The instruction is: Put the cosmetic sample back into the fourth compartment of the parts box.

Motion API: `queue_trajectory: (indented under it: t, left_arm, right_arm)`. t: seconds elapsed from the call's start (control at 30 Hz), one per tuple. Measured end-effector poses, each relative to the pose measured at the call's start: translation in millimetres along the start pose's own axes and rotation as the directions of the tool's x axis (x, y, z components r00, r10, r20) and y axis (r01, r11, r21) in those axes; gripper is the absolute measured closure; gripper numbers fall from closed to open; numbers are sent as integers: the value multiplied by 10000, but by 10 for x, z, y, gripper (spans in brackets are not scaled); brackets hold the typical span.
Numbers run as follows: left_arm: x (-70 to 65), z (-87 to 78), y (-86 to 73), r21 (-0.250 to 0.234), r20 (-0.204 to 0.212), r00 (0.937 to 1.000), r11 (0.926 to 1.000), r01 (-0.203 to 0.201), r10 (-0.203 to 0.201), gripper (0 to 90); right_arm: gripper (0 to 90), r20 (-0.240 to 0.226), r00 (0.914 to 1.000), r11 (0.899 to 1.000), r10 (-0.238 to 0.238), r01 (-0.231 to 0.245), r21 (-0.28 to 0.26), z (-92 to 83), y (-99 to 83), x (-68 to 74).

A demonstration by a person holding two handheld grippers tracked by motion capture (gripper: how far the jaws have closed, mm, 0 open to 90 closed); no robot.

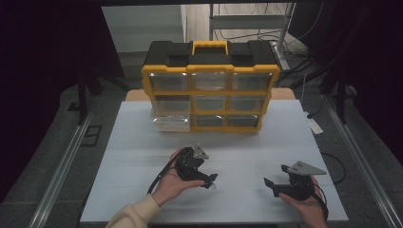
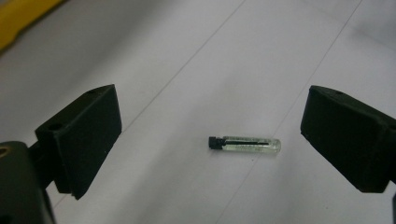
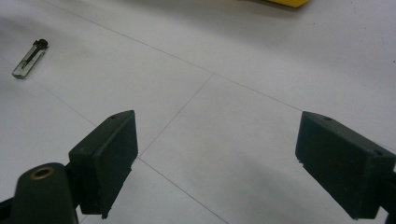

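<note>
A small clear vial (image 2: 245,145) with a black cap lies on its side on the white table (image 1: 138,156). My left gripper (image 2: 212,107) hovers over it, open, with the vial on the table between the two jaws and touching neither. In the high view this left gripper (image 1: 209,179) sits at the table's front middle, pointing right. My right gripper (image 1: 275,176) is held at the front right, open, with nothing between its jaws (image 3: 217,121). In the right gripper view the vial (image 3: 29,59) lies far off at the upper left.
A yellow and black drawer organizer (image 1: 209,90) with several clear drawers stands at the back of the table. Its lower left drawer (image 1: 170,121) is pulled out a little. Cables and a metal stand sit on the floor behind.
</note>
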State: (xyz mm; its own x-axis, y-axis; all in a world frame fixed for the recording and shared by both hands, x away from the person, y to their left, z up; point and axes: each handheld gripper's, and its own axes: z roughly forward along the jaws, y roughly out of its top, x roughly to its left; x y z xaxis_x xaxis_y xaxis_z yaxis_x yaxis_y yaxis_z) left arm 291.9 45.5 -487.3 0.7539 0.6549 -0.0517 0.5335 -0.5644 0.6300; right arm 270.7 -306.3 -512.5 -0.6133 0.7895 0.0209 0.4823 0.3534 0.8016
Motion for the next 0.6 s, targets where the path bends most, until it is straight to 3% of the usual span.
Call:
queue_trajectory:
  t: [0.6]
  left_arm:
    - [-46,121,-53,367,126,9999,9993,-41,36,55]
  right_arm:
    - [136,-44,10000,10000,36,-36,34,8,-6,-10]
